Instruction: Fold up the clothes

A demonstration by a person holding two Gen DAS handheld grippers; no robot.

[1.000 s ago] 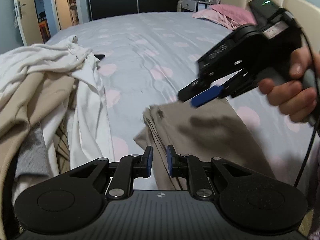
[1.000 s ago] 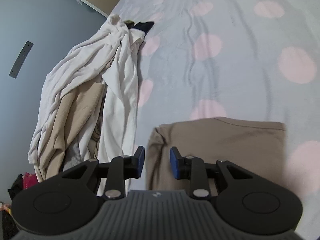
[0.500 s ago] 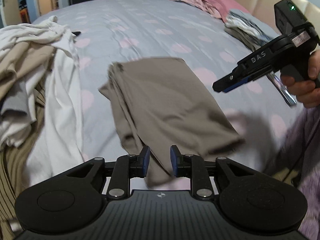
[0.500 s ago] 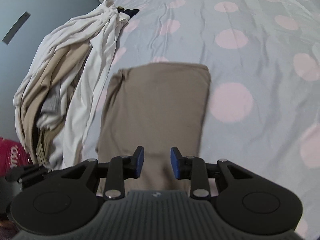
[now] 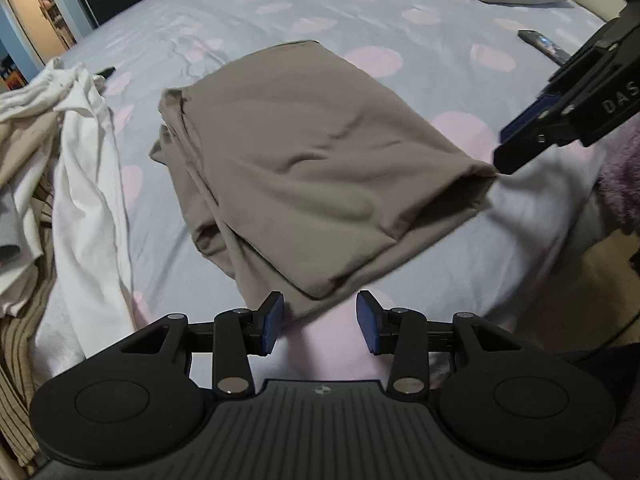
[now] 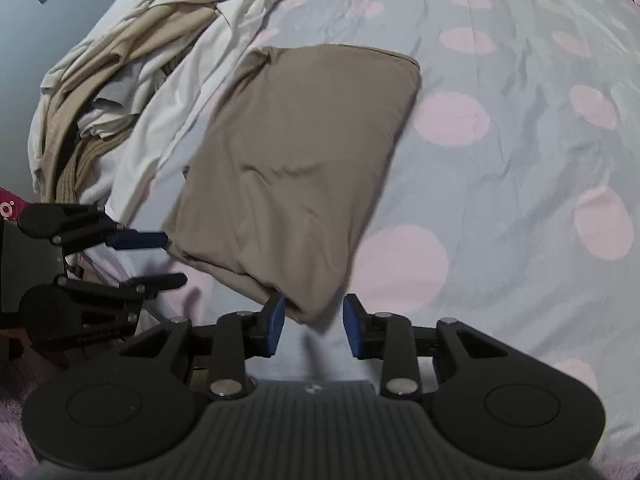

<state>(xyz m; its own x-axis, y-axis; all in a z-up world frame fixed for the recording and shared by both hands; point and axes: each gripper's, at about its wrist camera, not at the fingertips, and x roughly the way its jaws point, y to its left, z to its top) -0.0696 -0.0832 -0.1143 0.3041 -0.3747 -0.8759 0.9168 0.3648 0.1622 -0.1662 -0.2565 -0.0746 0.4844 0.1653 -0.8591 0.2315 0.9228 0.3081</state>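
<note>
**Near corners of the folded garment sit at both grippers' tips**

The taupe garment (image 5: 320, 160) is laid folded on the dotted bedsheet (image 5: 440, 16), beside the heap of unfolded clothes (image 5: 60, 168) at its left. Its long axis is seen to run away from both grippers, slanted toward the far right in the left wrist view.

The left gripper (image 5: 320, 328) is released, its jaws opening; the near left corner of the cloth is seen just ahead of the pads, not pinched. The right gripper (image 6: 314, 326) is also unclenched; the near right corner (image 6: 316, 304) dips between its pads, but no pressing is shown.

Each hand is judged nearest to its own corner. A next fold is judged to need both corners gripped and carried along the long axis toward the far edge. Motion blur limits certainty on contact.
</note>
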